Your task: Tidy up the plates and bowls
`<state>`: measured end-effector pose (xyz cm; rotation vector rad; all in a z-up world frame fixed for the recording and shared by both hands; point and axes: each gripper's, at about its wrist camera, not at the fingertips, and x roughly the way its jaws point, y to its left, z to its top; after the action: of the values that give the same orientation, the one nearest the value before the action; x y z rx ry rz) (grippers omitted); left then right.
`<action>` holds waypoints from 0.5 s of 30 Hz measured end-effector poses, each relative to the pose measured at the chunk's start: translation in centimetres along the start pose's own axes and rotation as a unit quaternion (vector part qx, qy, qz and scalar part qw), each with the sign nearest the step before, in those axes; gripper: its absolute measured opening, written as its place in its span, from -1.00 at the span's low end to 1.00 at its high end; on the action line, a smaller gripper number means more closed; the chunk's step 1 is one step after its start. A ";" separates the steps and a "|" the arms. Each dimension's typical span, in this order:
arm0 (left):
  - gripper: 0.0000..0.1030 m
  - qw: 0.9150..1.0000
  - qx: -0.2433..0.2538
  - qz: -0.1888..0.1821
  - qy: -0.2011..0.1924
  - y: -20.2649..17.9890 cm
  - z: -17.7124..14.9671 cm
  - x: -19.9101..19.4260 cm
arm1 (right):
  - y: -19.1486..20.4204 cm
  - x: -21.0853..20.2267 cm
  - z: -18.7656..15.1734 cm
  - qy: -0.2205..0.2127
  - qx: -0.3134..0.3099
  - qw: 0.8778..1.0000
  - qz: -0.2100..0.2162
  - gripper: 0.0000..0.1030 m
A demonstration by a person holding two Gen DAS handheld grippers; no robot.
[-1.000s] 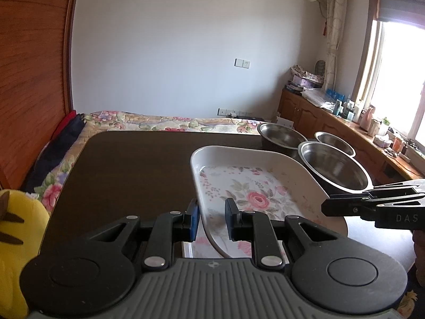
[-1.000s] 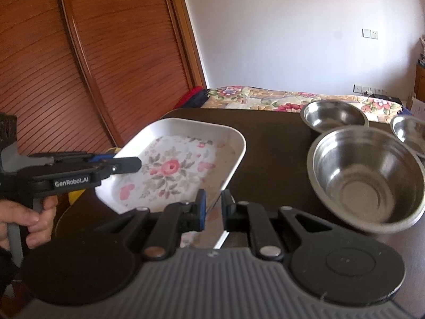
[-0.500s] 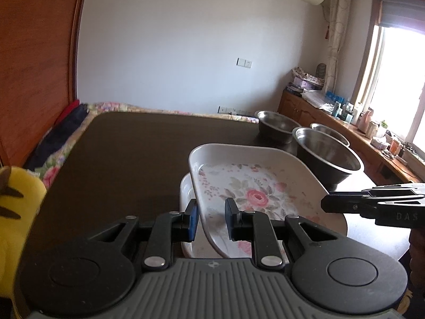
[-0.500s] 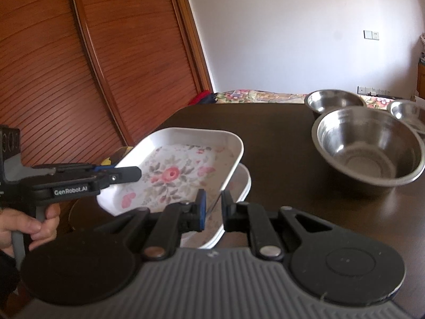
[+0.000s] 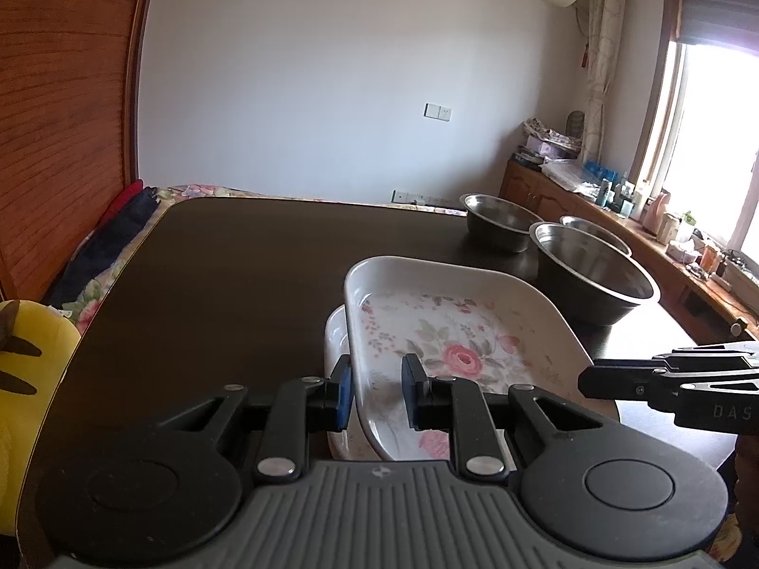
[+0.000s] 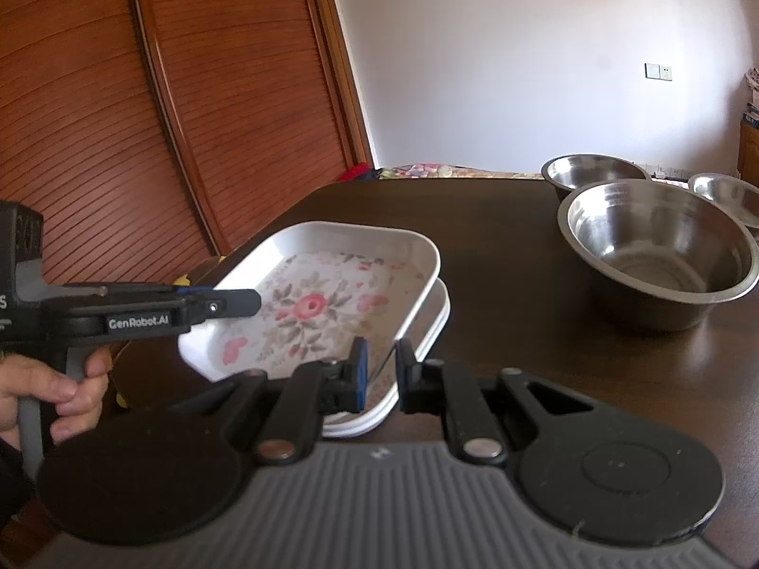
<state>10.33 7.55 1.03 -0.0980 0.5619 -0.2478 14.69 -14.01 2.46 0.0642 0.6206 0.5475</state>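
Top plate (image 5: 455, 332): white, rectangular, with a rose pattern; sits tilted over a second plate, near edge higher in both views.
Lower plate (image 6: 434, 327): white, lies flat on the surface; only its rim shows under and beside the top plate.
Left gripper (image 5: 374, 391): jaws straddle the near-left rim of the top plate, blue pads on either side of it; whether they press the rim I cannot tell. In the right wrist view it reaches in from the left, held by a hand (image 6: 52, 393).
Right gripper (image 6: 379, 370): jaws straddle the near-right corner of the top plate; a gap shows between pad and rim, so the grip cannot be told.
Big bowl (image 6: 657, 251): steel, upright on the surface, well right of the plates.
Small bowls: one (image 6: 593, 173) behind the big bowl, another (image 6: 728, 197) to its right, both steel and upright.
Surface (image 5: 227, 284): dark brown, carries plates and bowls.
Yellow toy (image 5: 28, 370): at the surface's left edge.
Bed (image 5: 189, 189): floral cover, beyond the far edge.
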 end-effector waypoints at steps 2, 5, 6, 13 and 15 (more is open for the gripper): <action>-0.02 1.000 0.002 0.003 0.000 -0.1 -0.1 0.2 | -0.2 0.3 -0.1 0.004 0.006 1.000 0.002 -0.72; -0.02 1.000 0.004 0.005 0.001 -0.2 -0.1 0.4 | -0.4 0.6 -0.4 0.008 0.015 1.000 0.003 -0.72; -0.02 1.000 0.005 0.005 0.003 -0.3 -0.1 0.5 | -0.4 0.7 -0.5 0.008 0.017 1.000 0.003 -0.72; -0.02 1.000 0.002 0.013 0.005 -0.2 -0.4 1.1 | -0.6 0.7 -0.7 0.002 0.029 1.000 0.006 -0.72; 0.00 1.000 0.004 0.017 0.002 -0.2 -0.4 1.1 | -0.6 0.8 -0.7 0.001 0.032 0.999 0.010 -0.72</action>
<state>10.99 7.02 0.16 -0.0795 0.5654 -0.2178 15.15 -14.21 1.30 0.1305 0.6405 0.5463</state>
